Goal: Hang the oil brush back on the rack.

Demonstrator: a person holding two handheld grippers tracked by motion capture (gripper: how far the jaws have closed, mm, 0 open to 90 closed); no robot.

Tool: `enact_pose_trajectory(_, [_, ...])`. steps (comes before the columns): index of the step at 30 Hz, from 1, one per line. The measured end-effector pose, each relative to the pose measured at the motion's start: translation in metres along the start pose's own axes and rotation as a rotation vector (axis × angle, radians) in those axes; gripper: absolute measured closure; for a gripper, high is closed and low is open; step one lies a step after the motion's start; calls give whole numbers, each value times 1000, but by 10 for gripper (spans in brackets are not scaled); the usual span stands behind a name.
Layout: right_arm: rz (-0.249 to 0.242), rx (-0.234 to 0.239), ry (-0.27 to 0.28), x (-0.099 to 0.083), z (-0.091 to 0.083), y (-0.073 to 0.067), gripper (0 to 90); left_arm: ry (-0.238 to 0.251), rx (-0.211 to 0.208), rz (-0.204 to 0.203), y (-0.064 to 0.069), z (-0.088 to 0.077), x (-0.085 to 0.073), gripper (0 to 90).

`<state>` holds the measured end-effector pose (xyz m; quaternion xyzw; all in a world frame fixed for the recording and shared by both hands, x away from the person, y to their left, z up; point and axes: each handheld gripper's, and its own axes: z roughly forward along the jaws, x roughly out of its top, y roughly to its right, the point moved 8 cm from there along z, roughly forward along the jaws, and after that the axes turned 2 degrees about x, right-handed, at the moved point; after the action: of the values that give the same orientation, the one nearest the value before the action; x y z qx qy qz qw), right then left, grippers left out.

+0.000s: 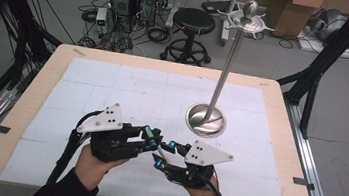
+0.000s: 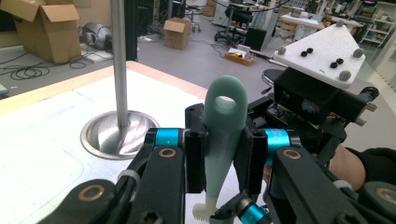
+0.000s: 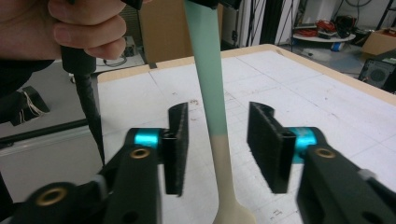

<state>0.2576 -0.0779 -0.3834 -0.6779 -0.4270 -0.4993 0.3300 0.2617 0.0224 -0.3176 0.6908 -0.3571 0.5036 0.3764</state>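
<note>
My left tongs (image 2: pixel 223 154) are clamped on the brush (image 2: pixel 224 135), pads pressing both sides of its mint-green handle, w/ the hole end pointing up & away from me and the white bristle end low, near the cam. The brush is off the table, held betw. my two hands at the near edge, in front of the steel stand (image 1: pixel 206 119). My right tongs (image 3: pixel 218 147) are apart: jaws sit either side of the brush's cream neck, gaps both sides, no pad touching. In the high view both tongs meet tip to tip, left (image 1: pixel 153 138) & right (image 1: pixel 166 152), over the white mat (image 1: pixel 113 90).
</note>
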Motion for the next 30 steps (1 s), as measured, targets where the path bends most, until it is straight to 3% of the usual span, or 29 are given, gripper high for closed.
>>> enact_pose_trajectory(11, [21,-26,-20,-3,1,3,766,3,17,-12,1,5,0,758])
enact_pose_trajectory(21, [-33,-22,-33,-3,2,-3,811,8,6,-25,1,5,0,756])
enact_pose_trajectory(30, [-33,16,-31,-2,2,-6,819,14,-24,-30,1,3,0,750])
